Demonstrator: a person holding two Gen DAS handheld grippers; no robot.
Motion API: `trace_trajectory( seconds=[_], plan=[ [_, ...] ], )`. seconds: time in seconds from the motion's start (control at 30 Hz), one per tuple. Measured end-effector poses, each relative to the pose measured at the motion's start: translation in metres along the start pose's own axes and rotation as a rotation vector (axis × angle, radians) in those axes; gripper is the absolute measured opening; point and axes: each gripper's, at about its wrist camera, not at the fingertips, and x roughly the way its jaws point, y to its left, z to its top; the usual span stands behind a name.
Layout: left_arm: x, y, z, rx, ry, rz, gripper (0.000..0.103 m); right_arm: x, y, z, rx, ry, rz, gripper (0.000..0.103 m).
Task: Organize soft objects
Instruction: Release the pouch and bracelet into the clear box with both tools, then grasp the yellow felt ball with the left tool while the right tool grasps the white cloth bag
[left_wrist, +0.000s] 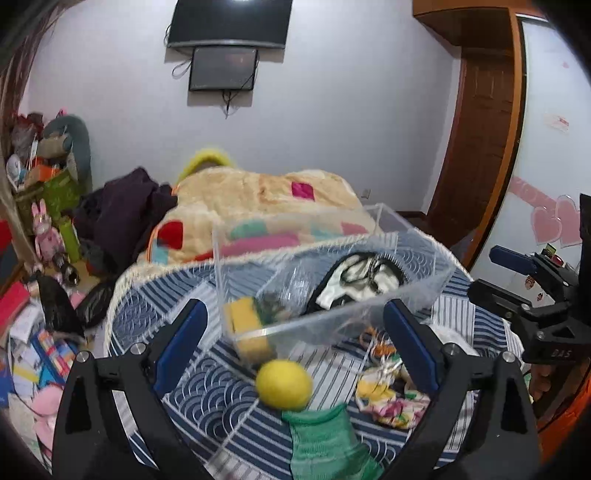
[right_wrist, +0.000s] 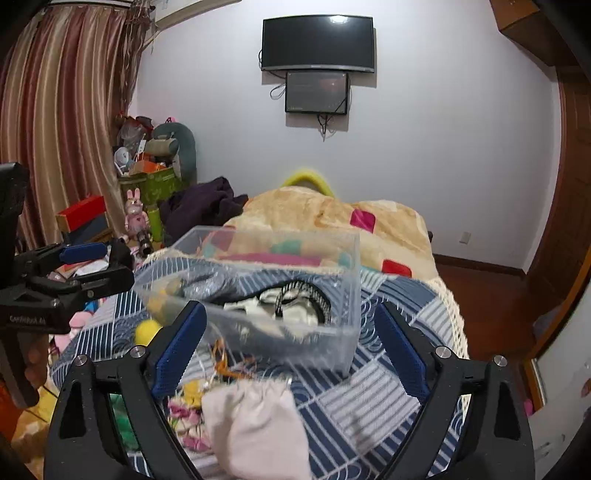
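A clear plastic box (left_wrist: 413, 291) stands on the blue patterned bedspread; it also shows in the right wrist view (right_wrist: 347, 295). Inside lie a black-and-white item (left_wrist: 354, 282) and a yellow sponge (left_wrist: 245, 314). My left gripper (left_wrist: 295, 339) is open and empty above a yellow ball (left_wrist: 284, 384) and a green knit piece (left_wrist: 321, 439). My right gripper (right_wrist: 291, 339) is open and empty above a pale pink cloth pouch (right_wrist: 255, 424). A floral fabric bundle (left_wrist: 391, 406) lies right of the ball.
A beige patchwork blanket (left_wrist: 258, 195) covers the far half of the bed. Dark clothes (left_wrist: 122, 210) lie at its left. The floor at left holds boxes, books and toys (left_wrist: 44, 229). A wooden door (left_wrist: 480, 147) stands at right.
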Motion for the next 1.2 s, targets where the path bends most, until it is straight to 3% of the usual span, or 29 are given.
trace_trajectory(
  seconds=[0.2,0.33,0.5,0.6,0.67,0.8,0.93,1.2],
  plan=[
    [0.022,0.013,-0.031,-0.07,0.089,0.001,0.097,0.011,0.003,-0.028,0.01,0.091,0.013,0.091],
    [0.031,0.013,-0.048,-0.064,0.125,-0.005,0.096,0.019,0.001,-0.048,0.046,0.169,0.045,0.091],
    [0.046,0.014,-0.06,-0.077,0.173,-0.012,0.076,0.03,-0.004,-0.067,0.084,0.244,0.078,0.09],
    [0.054,0.016,-0.061,-0.09,0.186,-0.011,0.066,0.031,-0.008,-0.071,0.101,0.255,0.111,0.067],
    [0.059,0.017,-0.061,-0.099,0.197,-0.025,0.051,0.029,-0.008,-0.072,0.109,0.255,0.142,0.052],
    [0.059,0.014,-0.063,-0.092,0.195,-0.038,0.045,0.021,-0.003,-0.074,0.072,0.229,0.157,0.03],
    [0.051,0.011,-0.064,-0.075,0.174,-0.032,0.045,0.012,0.002,-0.068,0.046,0.19,0.135,0.016],
    [0.017,0.006,-0.055,-0.058,0.098,-0.037,0.045,-0.013,0.001,-0.049,0.04,0.091,0.123,0.015]
  ],
)
